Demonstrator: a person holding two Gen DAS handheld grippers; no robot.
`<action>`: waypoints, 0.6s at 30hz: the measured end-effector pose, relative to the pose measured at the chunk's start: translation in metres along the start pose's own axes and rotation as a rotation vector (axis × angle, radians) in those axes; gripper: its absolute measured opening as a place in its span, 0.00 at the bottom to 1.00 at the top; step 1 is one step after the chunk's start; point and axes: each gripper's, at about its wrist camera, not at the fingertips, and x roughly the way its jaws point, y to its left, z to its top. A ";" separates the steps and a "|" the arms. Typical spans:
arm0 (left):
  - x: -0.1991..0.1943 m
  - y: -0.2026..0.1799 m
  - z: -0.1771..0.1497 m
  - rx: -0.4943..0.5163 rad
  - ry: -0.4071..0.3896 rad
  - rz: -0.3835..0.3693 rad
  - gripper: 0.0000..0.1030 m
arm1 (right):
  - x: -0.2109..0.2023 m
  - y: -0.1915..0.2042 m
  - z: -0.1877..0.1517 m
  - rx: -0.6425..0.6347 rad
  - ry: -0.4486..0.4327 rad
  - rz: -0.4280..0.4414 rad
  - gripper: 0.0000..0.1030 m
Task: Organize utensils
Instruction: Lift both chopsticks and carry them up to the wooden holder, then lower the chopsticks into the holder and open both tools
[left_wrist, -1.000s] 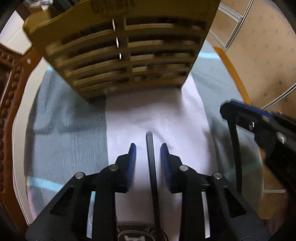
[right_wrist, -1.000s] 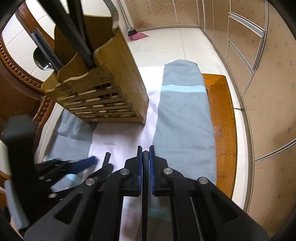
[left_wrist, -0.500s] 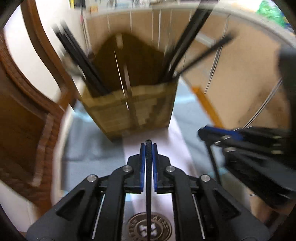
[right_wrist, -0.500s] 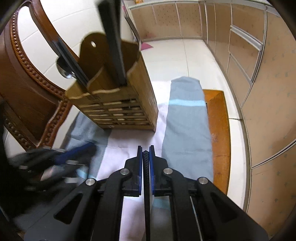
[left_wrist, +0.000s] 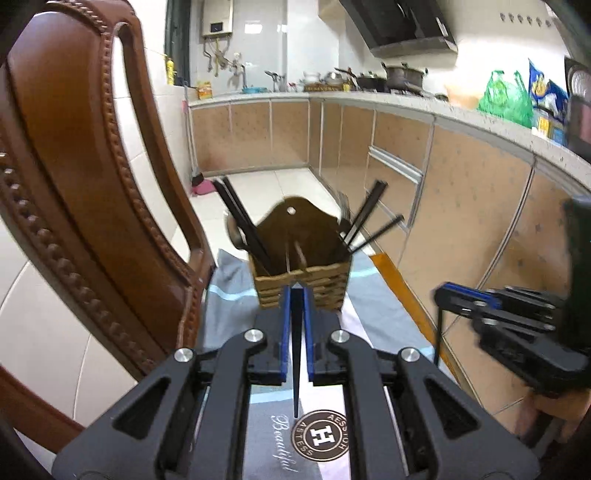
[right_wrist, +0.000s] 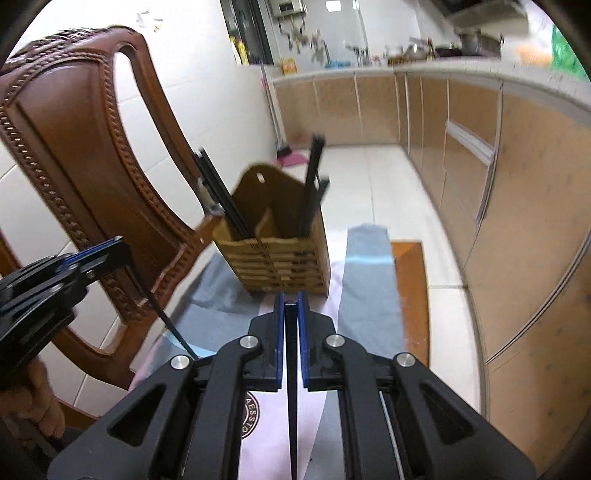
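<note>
A slatted wooden utensil holder stands on a grey and white cloth, with black chopsticks and a spoon leaning in its compartments. My left gripper is shut on a black chopstick and holds it above the cloth, short of the holder. My right gripper is shut on another black chopstick. In the left wrist view the right gripper shows with its chopstick hanging down. In the right wrist view the left gripper holds its chopstick slanting down.
A carved brown chair back rises close on the left of the holder. The cloth lies on a narrow wooden table whose edge drops to a tiled floor. Kitchen cabinets run along the right.
The left gripper closed on the chopstick that lay on the cloth and lifted it. Both grippers rose and tipped upward, so the holder now looks smaller and farther off.
</note>
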 end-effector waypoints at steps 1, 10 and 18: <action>-0.004 0.007 0.002 -0.012 -0.008 -0.006 0.06 | -0.010 0.003 0.001 0.002 -0.020 -0.004 0.07; -0.046 0.043 0.015 -0.083 -0.093 -0.005 0.06 | -0.051 0.044 0.063 -0.030 -0.160 -0.024 0.07; -0.052 0.062 0.015 -0.117 -0.101 -0.016 0.06 | -0.041 0.068 0.159 -0.061 -0.255 -0.087 0.07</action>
